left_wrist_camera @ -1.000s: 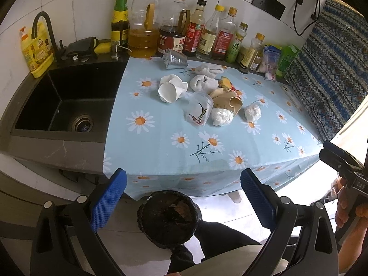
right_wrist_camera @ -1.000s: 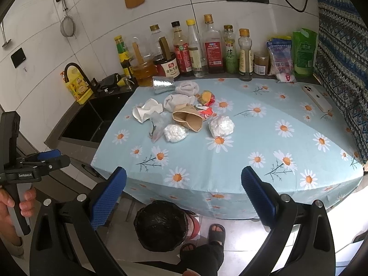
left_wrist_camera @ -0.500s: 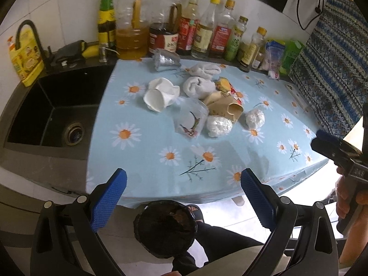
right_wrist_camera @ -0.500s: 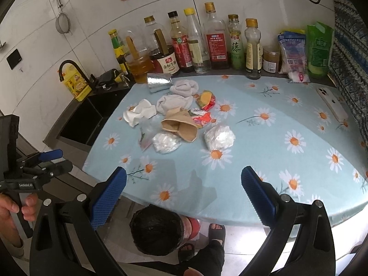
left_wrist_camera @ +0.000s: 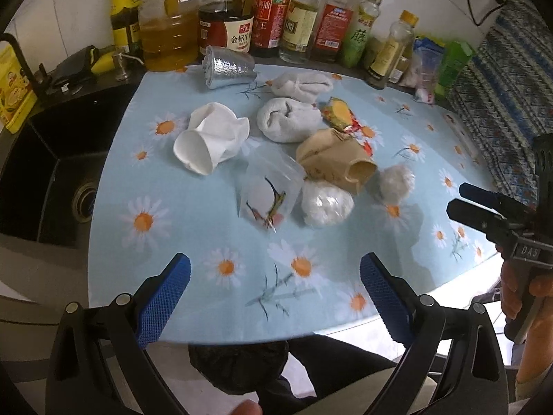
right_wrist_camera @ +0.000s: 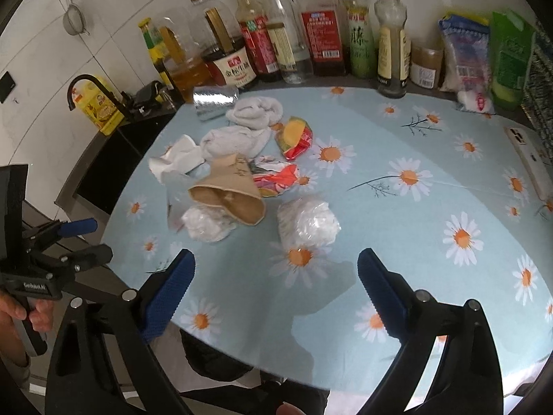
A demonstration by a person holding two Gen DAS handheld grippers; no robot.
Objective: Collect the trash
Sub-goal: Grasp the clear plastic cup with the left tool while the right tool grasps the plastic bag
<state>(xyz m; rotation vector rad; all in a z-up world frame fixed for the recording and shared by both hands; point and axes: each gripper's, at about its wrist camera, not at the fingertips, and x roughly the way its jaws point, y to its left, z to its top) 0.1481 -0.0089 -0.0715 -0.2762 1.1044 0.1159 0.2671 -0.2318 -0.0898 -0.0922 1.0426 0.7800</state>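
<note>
On the daisy tablecloth (left_wrist_camera: 214, 242) all trash (left_wrist_camera: 331, 159) lies uncollected; left gripper (left_wrist_camera: 274, 297) and right gripper (right_wrist_camera: 276, 290), both spread and empty, hover near; bin (left_wrist_camera: 238, 366) waits below.

White tiled wall (right_wrist_camera: 41, 69), black sink (left_wrist_camera: 45, 173)

Black-framed left gripper (left_wrist_camera: 274, 297) and right gripper (right_wrist_camera: 275, 292), blue textured pads (left_wrist_camera: 162, 299), silver screws, dark trousers (left_wrist_camera: 331, 366).

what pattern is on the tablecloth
Light blue tablecloth printed with white daisies with orange centres and thin dark sprigs; the right wrist view shows it best.
</note>
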